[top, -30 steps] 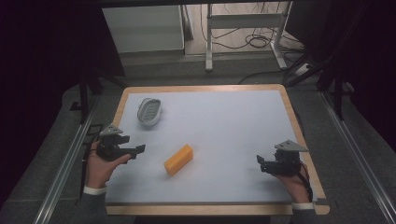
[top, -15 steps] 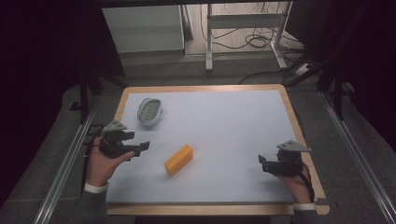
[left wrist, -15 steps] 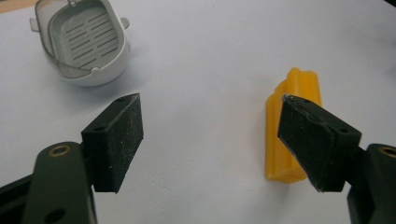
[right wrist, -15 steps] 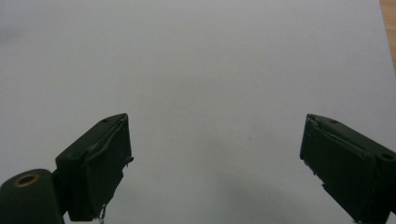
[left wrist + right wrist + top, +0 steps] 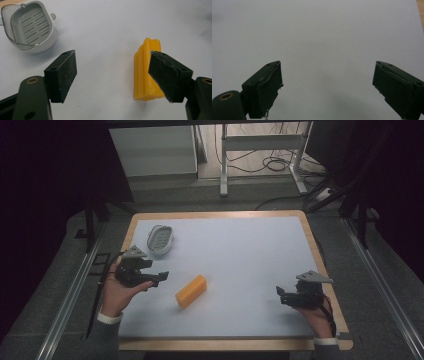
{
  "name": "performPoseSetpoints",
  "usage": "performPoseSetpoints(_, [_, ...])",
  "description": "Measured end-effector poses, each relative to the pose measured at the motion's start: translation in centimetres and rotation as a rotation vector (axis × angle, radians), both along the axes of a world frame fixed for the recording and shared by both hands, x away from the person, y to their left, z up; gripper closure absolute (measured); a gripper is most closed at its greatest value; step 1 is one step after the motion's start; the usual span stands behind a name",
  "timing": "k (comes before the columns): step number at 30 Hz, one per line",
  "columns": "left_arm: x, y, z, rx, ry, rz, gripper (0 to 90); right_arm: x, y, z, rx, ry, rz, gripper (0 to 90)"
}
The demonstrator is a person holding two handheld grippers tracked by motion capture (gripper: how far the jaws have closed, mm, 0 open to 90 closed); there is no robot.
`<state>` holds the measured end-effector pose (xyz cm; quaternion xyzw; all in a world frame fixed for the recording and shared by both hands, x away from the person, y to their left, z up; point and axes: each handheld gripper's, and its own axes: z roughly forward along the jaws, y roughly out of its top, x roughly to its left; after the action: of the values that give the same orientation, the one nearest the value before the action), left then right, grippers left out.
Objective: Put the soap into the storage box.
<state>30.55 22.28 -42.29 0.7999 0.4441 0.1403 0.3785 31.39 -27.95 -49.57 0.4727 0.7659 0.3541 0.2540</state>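
Table (image 5: 250, 265) | basket (image 5: 160, 239) far-left | block (image 5: 191, 291) unobstructed (mid-table)

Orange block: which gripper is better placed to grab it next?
Left. The left gripper sits close beside the orange block, jaws open and pointing toward it; the right gripper is farther off, facing bare mat.

A grey slotted basket (image 5: 160, 239) sits near the white table's (image 5: 250, 250) far-left corner.

A waxy, ridged yellow block (image 5: 146, 70) and a matt grey plastic strainer basket (image 5: 30, 26) are seen on a smooth matt white tabletop (image 5: 240, 255) edged in wood.
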Motion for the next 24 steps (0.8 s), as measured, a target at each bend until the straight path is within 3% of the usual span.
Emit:
performPoseSetpoints(8, [0.1,-1.5,0.1,0.026,0.015,-0.045,23.1,0.0,0.0,0.0,-0.001,-0.002,-0.003,8.9])
performPoseSetpoints(24, [0.5,-3.5,0.0,0.056,0.035,-0.089,22.7,0.0,-0.2,0.0,-0.002,0.001,-0.010,8.9])
